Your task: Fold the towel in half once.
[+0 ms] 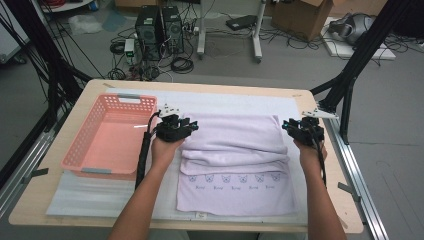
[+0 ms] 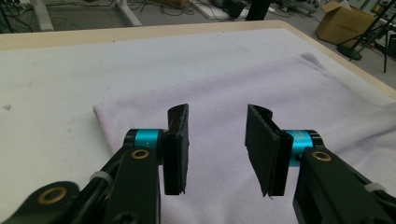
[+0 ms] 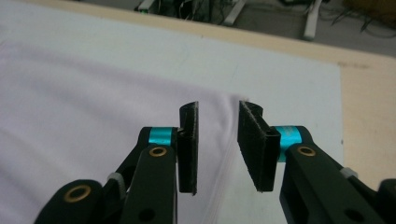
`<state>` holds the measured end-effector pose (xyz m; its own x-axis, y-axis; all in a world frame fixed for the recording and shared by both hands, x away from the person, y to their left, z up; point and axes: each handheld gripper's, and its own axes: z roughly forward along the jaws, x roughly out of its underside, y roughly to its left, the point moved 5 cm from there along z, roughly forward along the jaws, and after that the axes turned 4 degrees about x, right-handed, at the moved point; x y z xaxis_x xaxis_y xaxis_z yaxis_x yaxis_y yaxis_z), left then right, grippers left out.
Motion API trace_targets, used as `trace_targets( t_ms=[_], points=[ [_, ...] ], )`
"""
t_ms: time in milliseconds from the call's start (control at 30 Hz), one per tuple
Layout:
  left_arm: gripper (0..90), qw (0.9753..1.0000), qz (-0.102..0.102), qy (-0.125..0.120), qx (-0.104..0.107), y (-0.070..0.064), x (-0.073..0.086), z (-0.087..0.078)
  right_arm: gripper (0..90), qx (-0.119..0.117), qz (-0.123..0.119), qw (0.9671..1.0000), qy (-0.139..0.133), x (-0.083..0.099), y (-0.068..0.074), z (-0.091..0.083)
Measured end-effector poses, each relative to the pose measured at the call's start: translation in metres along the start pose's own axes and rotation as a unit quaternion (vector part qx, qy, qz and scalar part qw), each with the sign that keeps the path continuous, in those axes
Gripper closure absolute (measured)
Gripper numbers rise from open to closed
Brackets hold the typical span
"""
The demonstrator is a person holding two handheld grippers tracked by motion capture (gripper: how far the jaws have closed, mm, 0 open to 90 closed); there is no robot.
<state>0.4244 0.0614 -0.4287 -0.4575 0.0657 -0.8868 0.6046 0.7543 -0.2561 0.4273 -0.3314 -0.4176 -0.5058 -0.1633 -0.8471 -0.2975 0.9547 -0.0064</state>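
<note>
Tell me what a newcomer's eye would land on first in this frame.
First the pale lilac towel, folded on the white mat in the middle of the table, with a row of small cat faces printed along its near part. Next the two grippers at its far corners, left gripper and right gripper, both with jaws open and nothing between them. Then the empty pink basket at the table's left side.

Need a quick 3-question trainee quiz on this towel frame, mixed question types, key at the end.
1. True or false: both grippers are shut on the towel.
2. The pink basket sits on which side of the towel: A) the person's left, B) the person's right, C) on top of it?
3. Which towel edge is the right gripper above?

Key: 1. False: left gripper and right gripper are open. 2. A. 3. Its right edge, near the far corner.
</note>
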Motion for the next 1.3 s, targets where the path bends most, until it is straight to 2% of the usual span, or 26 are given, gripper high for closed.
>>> trace_targets(
  t_ms=[67, 100, 167, 200, 300, 367, 400, 467, 600, 700, 867, 1033, 1100, 1167, 1267, 1300],
  points=[
    [59.3, 1.0000, 0.002, 0.001, 0.001, -0.004, 0.007, -0.006, 67.9, -0.002, -0.010, 0.9999, -0.006, 0.004, 0.003, -0.009],
    [59.2, 0.9999, 0.004, 0.013, 0.005, -0.006, 0.010, -0.008, 67.8, -0.005, -0.012, 0.9999, -0.005, 0.007, 0.004, -0.012],
    [60.6, 0.9998, 0.017, 0.002, 0.009, -0.012, 0.015, -0.014, 67.6, -0.006, -0.021, 0.9998, -0.002, 0.015, 0.006, -0.019],
    [63.3, 0.9997, 0.022, 0.001, 0.013, -0.015, 0.018, -0.017, 67.6, -0.008, -0.022, 0.9997, -0.001, 0.020, 0.007, -0.023],
    [63.8, 0.9994, 0.029, 0.004, 0.020, -0.021, 0.029, -0.025, 67.6, -0.006, -0.031, 0.9995, 0.005, 0.035, 0.008, -0.031],
    [63.2, 0.9994, 0.025, 0.006, 0.024, -0.025, 0.034, -0.030, 67.5, -0.009, -0.029, 0.9995, 0.008, 0.046, 0.009, -0.038],
    [62.4, 0.9993, 0.027, 0.001, 0.024, -0.028, 0.037, -0.033, 67.6, -0.010, -0.027, 0.9996, 0.005, 0.051, 0.010, -0.041],
    [62.0, 0.9991, 0.033, 0.007, 0.025, -0.032, 0.042, -0.037, 67.6, -0.009, -0.026, 0.9996, 0.005, 0.061, 0.009, -0.047],
    [57.8, 0.9995, 0.024, -0.003, 0.022, -0.035, 0.048, -0.048, 66.7, -0.008, -0.016, 0.9998, 0.009, 0.075, 0.006, -0.056],
    [54.3, 0.9998, 0.013, -0.001, 0.016, -0.034, 0.057, -0.056, 65.5, -0.012, -0.016, 0.9998, 0.008, 0.082, 0.010, -0.063],
    [54.2, 0.9991, 0.009, 0.038, 0.015, -0.035, 0.077, -0.064, 65.7, -0.028, -0.024, 0.9992, 0.015, 0.094, 0.022, -0.071],
    [57.8, 0.9961, 0.017, 0.083, 0.027, -0.045, 0.097, -0.064, 71.9, -0.047, -0.029, 0.9981, 0.029, 0.104, 0.035, -0.070],
    [61.1, 0.9954, 0.023, 0.091, 0.017, -0.048, 0.097, -0.064, 71.3, -0.056, -0.031, 0.9971, 0.040, 0.108, 0.040, -0.068],
    [65.8, 0.9936, 0.026, 0.109, 0.012, -0.049, 0.100, -0.062, 69.3, -0.055, -0.041, 0.9960, 0.058, 0.112, 0.044, -0.063],
    [74.1, 0.9936, 0.024, 0.111, 0.001, -0.048, 0.100, -0.061, 69.2, -0.049, -0.045, 0.9961, 0.059, 0.115, 0.045, -0.063],
    [80.0, 0.9937, 0.021, 0.110, -0.004, -0.047, 0.100, -0.061, 69.7, -0.047, -0.042, 0.9961, 0.060, 0.115, 0.046, -0.064]
  ],
)
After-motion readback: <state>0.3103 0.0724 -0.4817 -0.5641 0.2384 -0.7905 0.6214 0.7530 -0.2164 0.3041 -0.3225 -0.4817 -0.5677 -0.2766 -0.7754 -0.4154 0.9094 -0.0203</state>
